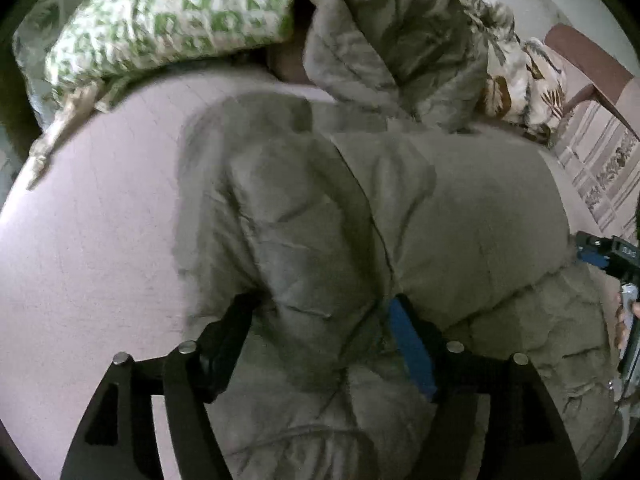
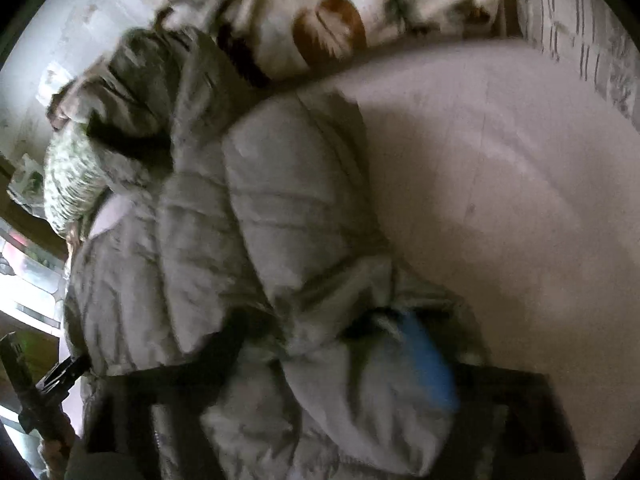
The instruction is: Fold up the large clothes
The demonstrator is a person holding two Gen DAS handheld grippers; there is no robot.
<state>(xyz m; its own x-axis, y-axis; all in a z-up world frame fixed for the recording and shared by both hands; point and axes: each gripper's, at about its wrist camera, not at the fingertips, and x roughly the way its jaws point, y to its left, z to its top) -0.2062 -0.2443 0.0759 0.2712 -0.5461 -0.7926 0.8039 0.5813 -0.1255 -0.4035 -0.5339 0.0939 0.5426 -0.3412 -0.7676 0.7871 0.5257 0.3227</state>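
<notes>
A grey-olive puffer jacket (image 1: 460, 200) lies spread on a pale pink bed sheet (image 1: 100, 220), its hood (image 1: 384, 40) up against the bedding at the back. My left gripper (image 1: 320, 326) stands wide over the jacket's near edge, and a puffy fold bulges between its black finger and its blue-padded one without being pinched. The right wrist view is blurred. There the jacket (image 2: 260, 208) runs up the left side, and my right gripper (image 2: 320, 344) is also spread wide with loose fabric between its fingers. The right gripper (image 1: 608, 252) also shows at the edge of the left wrist view.
A green-and-white patterned pillow (image 1: 172, 20) and a floral blanket (image 1: 524, 80) lie along the back of the bed. Bare sheet (image 2: 500, 180) stretches beside the jacket. A brown wooden piece (image 1: 588, 64) and patterned floor (image 1: 600, 172) lie beyond the bed's right edge.
</notes>
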